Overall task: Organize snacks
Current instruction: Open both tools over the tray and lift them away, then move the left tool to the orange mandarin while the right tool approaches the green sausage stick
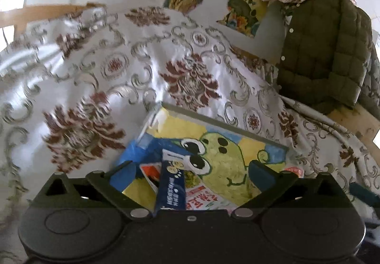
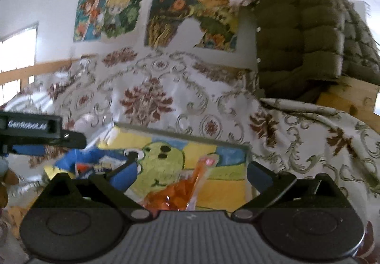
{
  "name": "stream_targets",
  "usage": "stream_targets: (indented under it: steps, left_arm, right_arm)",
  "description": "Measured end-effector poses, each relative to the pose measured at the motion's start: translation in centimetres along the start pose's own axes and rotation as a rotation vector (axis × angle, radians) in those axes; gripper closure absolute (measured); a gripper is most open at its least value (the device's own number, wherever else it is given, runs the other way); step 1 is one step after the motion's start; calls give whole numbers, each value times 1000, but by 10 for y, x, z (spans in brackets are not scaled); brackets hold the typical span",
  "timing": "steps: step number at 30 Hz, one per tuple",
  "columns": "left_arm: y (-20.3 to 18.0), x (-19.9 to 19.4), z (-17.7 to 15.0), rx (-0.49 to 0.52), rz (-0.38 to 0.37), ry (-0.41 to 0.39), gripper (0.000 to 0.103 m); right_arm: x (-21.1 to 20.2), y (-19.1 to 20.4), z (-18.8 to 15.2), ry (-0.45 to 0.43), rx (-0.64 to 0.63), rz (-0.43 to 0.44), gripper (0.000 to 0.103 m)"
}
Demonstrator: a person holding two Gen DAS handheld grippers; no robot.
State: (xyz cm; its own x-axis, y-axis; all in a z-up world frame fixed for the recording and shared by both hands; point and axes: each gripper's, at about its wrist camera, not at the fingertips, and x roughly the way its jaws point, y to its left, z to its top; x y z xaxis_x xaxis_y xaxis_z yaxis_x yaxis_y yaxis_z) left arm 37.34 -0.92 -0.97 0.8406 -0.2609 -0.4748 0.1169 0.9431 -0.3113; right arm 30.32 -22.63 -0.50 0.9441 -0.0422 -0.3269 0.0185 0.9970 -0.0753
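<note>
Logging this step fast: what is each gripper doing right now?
Left gripper: open, holding nothing; dark blue snack packet lies below it.
Right gripper: open, holding nothing; orange snack bag lies below it.

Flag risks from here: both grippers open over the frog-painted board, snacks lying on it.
1. The dark blue snack packet lies between the left gripper fingers; lifting away could snag and drag it.
2. The orange snack bag sits at the near side of the frog-painted board, under the right gripper; it may slide off.
3. The board rests on rumpled floral bedding, so it may tilt.
</note>
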Motion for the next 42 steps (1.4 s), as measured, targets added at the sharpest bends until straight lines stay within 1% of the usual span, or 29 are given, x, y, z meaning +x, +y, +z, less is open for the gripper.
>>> stream_targets:
  steps: [2, 6, 9, 14, 17, 22, 28, 33, 39, 42]
  left_arm:
    - [-3, -13, 2, 27, 17, -8, 1]
    - [-8, -44, 5, 82, 20, -38, 1]
    - [-9, -69, 2, 91, 34, -56, 1]
    - [-5, -110, -16, 142, 48, -79, 1]
    - [-3, -130, -26, 166, 75, -85, 1]
    - [2, -172, -49, 181, 91, -107, 1]
    - [0, -207, -78, 199, 113, -74, 1]
    - [-3, -222, -94, 209, 123, -49, 1]
    - [0, -236, -106, 189, 144, -31, 1]
    - [0, -243, -111, 169, 143, -16, 1]
  right_arm:
    - [-10, -6, 4, -15, 17, 0, 0]
    - [-31, -12, 12, -52, 32, 2, 0]
    - [-49, -14, 16, -70, 48, 4, 0]
    - [-88, -15, 10, -83, 105, 7, 0]
    - [-113, -13, 2, -91, 107, 12, 0]
    - [-151, -10, -12, -87, 113, 27, 0]
    - [-188, 3, -28, -77, 85, 68, 0]
    - [-210, 13, -42, -50, 67, 97, 0]
    - [-230, 17, -51, -38, 67, 93, 0]
    - [-238, 17, -56, -25, 73, 89, 0]
